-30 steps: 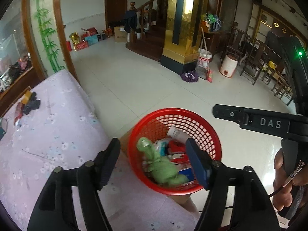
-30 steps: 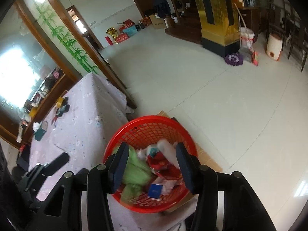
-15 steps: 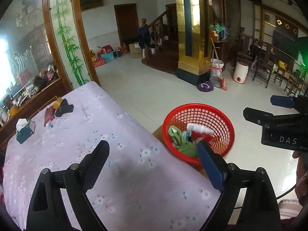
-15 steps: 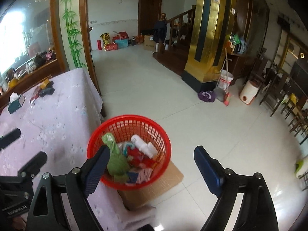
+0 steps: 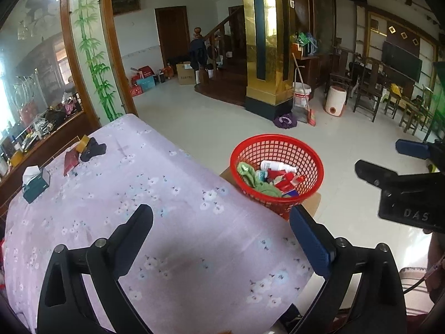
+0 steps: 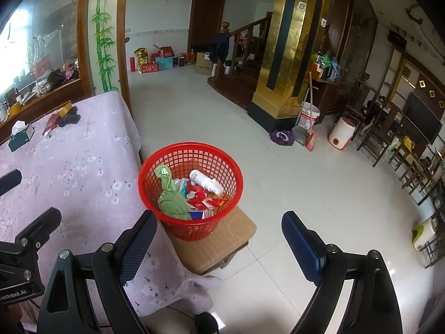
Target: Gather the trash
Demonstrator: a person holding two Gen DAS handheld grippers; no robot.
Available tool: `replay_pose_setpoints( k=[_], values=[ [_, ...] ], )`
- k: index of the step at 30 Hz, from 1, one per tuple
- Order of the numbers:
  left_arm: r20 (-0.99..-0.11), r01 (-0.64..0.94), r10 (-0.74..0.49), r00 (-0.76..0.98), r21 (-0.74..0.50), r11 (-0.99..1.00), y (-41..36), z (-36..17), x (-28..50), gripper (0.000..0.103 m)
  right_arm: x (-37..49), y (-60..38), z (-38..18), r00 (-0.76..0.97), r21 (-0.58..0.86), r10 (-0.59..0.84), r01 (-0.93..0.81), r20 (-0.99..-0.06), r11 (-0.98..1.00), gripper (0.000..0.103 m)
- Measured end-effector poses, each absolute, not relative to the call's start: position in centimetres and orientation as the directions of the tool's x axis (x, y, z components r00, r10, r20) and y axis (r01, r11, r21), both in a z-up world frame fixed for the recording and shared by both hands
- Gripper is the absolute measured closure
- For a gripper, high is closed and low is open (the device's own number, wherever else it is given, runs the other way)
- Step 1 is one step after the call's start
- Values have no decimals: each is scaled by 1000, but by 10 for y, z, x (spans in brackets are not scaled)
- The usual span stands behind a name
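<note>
Left claw (image 5: 221,224) spread, empty, above lilac floral-clothed desk (image 5: 139,194). Red plastic mesh basket (image 6: 190,192) of trash sits on brown stool (image 6: 222,239) beside desk. Right claw (image 6: 218,235) released, empty. Risk: basket overhangs narrow stool; a nudge tips it.

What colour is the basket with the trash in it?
The basket is bright red, clearest in the right wrist view.

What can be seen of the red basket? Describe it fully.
The red basket is round, plastic-looking, with open lattice walls and a solid rim, tapering toward its base. It stands upright on a low brown stool beside the table's draped edge. Inside lie a green cloth, a white bottle on its side, and red wrappers. Neither gripper touches it.
</note>
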State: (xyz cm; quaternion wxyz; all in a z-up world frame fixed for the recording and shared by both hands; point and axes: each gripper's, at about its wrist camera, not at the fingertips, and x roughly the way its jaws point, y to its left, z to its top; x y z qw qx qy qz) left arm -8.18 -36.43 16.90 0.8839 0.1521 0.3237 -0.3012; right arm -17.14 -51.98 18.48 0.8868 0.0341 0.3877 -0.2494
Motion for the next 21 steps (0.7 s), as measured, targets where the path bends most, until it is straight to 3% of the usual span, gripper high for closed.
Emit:
replay_pose_setpoints(
  k=[21],
  values=[
    [-636,559,-387,668,85,825,-348,174,-88,5,-171,-510,189,596,-127,-400,446,-696,886,9]
  ],
)
